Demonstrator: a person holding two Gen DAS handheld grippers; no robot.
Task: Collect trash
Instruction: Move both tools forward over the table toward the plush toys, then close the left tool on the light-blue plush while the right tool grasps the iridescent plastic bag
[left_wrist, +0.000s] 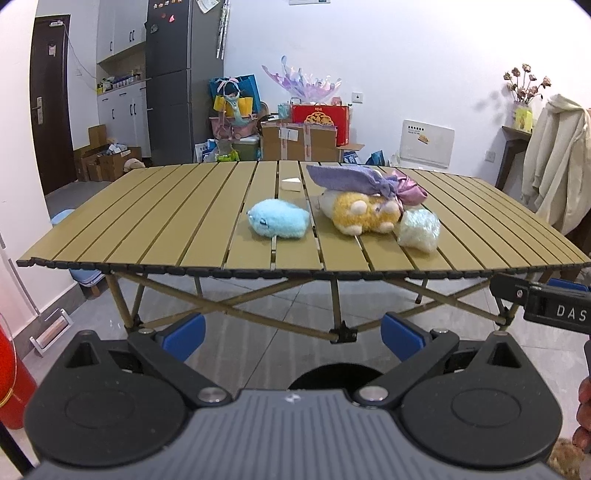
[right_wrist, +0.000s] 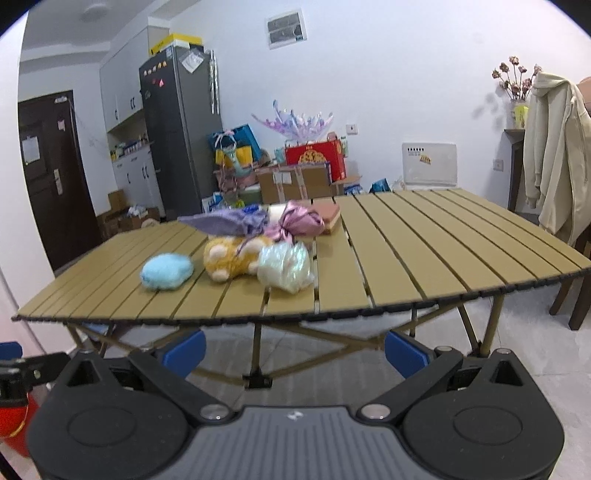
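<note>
Cluttered room, slatted table (left_wrist: 147, 221). Crumpled plastic wad (left_wrist: 419, 230) near front edge, touching yellow plush (left_wrist: 364, 216): probably light, soft, crackly; best pinched across its bulk. Both tongs (left_wrist: 291, 338) (right_wrist: 293, 352) apart, empty, short of table.

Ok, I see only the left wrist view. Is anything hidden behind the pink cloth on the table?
Observer: Yes. A flat brown block lies right behind the pink cloth, further from the tools.
Operator: And the right tool, is it open? I see only its side.
Observer: It is open. The right tool holds nothing and sits short of the table edge.
</note>
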